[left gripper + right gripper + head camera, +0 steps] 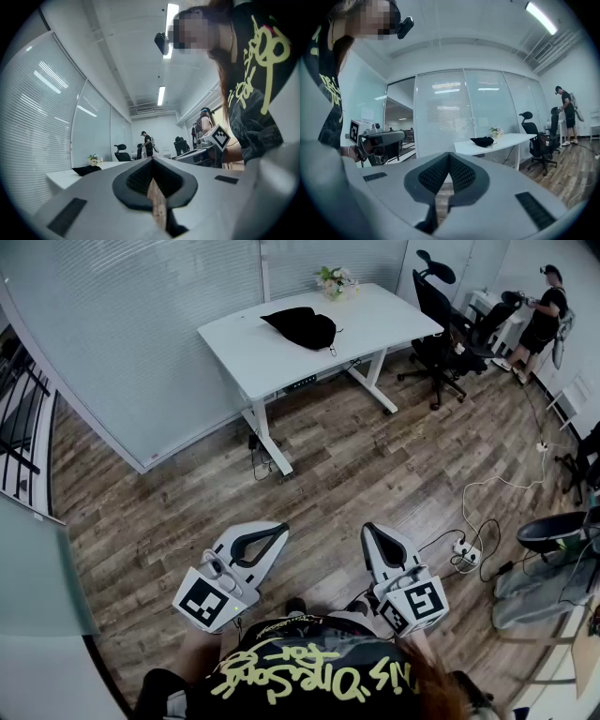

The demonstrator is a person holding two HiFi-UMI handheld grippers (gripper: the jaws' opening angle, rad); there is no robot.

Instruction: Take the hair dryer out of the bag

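Wood floor [356, 474] between table [272, 362] with black bag [302, 327] and left gripper [279, 529], right gripper [371, 531], both jaws pressed together.

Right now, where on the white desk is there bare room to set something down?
Bare desk left of the black bag, and a wider stretch right of it, toward the office chair. Tightest between bag and flowers.

Looks like an open office. Shows a white desk [375, 320] on wood-plank flooring [356, 474], black swivel chairs [435, 306] just beside it, glass partition walls backed by blinds [141, 324], long strip lights [161, 95] overhead, and a power strip [464, 552] with trailing cables on the floor. Has a person [544, 320] standing by further white furniture in the far corner.
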